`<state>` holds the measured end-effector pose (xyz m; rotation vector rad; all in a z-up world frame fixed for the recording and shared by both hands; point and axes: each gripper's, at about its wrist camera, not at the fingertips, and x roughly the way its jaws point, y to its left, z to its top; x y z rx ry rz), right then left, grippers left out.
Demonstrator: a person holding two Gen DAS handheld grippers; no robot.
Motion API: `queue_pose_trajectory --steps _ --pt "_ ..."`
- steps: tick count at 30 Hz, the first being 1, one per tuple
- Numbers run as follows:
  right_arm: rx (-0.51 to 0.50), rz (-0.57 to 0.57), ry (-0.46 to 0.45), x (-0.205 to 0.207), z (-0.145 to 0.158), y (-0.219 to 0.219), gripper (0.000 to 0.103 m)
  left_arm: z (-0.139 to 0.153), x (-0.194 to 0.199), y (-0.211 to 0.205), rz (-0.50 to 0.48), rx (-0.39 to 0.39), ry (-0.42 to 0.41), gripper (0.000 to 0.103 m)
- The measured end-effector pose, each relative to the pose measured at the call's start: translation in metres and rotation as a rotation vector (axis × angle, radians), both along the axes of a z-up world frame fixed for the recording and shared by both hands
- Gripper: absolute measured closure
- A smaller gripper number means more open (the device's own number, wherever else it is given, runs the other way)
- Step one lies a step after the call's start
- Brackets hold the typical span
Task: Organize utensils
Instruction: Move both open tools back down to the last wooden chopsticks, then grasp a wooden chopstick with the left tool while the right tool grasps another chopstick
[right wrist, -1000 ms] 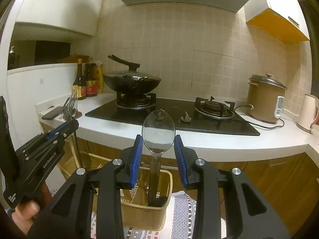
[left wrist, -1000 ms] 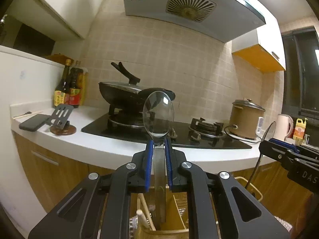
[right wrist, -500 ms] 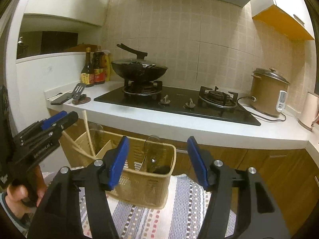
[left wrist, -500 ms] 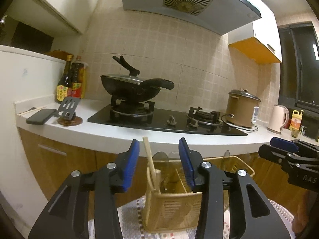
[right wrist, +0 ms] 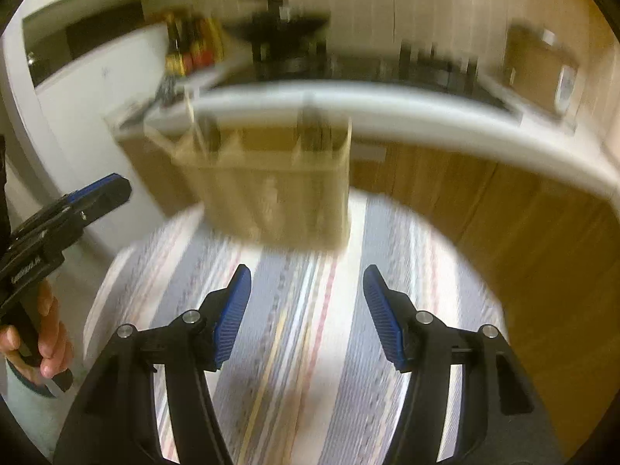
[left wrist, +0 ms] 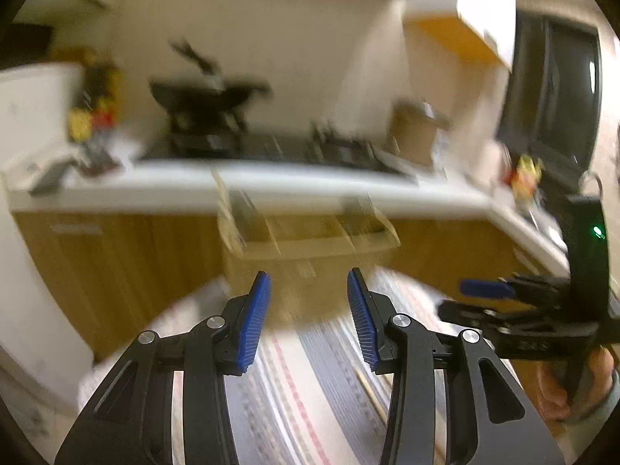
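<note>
The tan utensil basket [right wrist: 271,190] stands on the striped mat [right wrist: 391,310], in front of the wooden cupboards; thin sticks [right wrist: 271,352] lie on the mat; the left gripper [left wrist: 309,317] and right gripper [right wrist: 306,310] are both let go, holding nothing.

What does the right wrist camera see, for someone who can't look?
The right claw hangs open and empty over a striped mat with chopsticks on it. Behind stands a blurry tan utensil basket; the left claw shows at left.

walls: pale tile [left wrist: 302,38] | counter: white [right wrist: 426,112] | cabinets: wood [left wrist: 116,255] | window: dark [left wrist: 554,89]
</note>
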<state>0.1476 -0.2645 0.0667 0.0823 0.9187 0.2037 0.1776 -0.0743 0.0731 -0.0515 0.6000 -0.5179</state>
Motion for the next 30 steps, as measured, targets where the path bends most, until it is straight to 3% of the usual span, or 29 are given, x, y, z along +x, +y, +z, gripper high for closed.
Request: queue_pose_trajectory --steps 3,5,10,21,26,30 --pt "0.052 0.012 0.126 -0.009 -0.032 -0.006 0.060 -0.027 0.003 -0.021 -0.075 0.044 0.182 0.065" --pt "0.058 0.005 0.159 -0.016 -0.047 -0.009 0.065 -0.046 0.005 -0.031 -0.108 0.047 0.261 0.065" --pt "0.091 -0.018 0.193 -0.044 -0.083 -0.015 0.065 -0.086 0.004 -0.050 -0.126 0.060 0.363 0.065" --pt "-0.021 0.006 0.106 -0.076 -0.108 0.021 0.071 -0.128 0.006 -0.087 -0.093 0.147 0.386 0.069" --pt "-0.109 0.007 0.082 -0.081 -0.118 0.033 0.087 -0.143 -0.002 -0.099 -0.070 0.207 0.369 0.074" --pt "-0.166 0.011 0.039 -0.089 -0.122 0.039 0.091 -0.145 -0.008 -0.106 -0.056 0.256 0.325 0.074"
